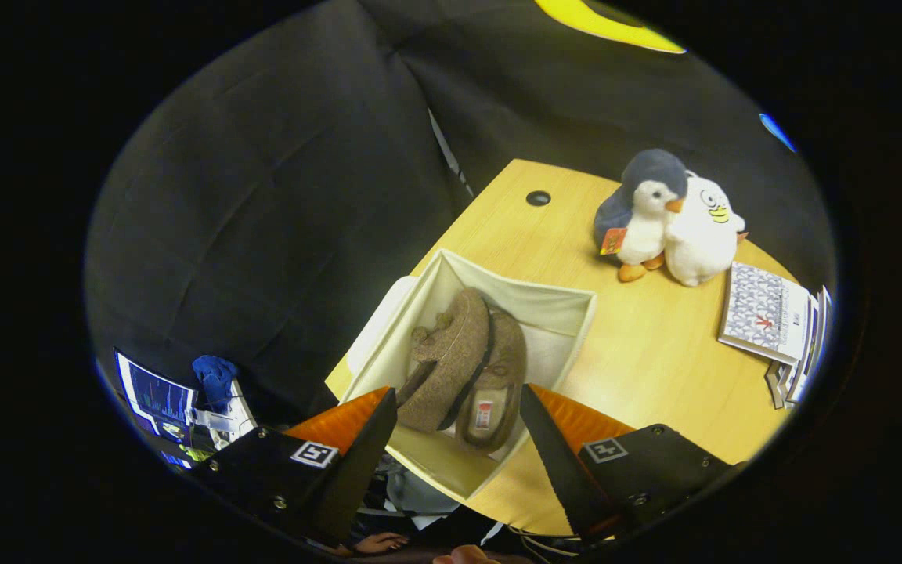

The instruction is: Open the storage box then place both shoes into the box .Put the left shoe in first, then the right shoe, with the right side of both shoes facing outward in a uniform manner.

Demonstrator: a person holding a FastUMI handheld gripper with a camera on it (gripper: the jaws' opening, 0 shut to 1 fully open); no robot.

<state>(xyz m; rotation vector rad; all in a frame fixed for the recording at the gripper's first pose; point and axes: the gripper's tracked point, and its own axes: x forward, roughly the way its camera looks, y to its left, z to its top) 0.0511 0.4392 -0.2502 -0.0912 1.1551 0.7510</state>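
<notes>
Both brown felt slippers point(463, 364) lie side by side inside the open cream fabric storage box point(561, 301) on the wooden worktop point(654, 352); the hand-held gripper point(459, 411) hovers above, fingers spread wide, holding nothing.

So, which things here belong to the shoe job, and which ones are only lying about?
For the job:
- storage box, open
- two brown shoes, both in the box
- gripper, open, above the box

Only lying about:
- penguin plush
- white plush
- stack of booklets
- wooden table
</notes>
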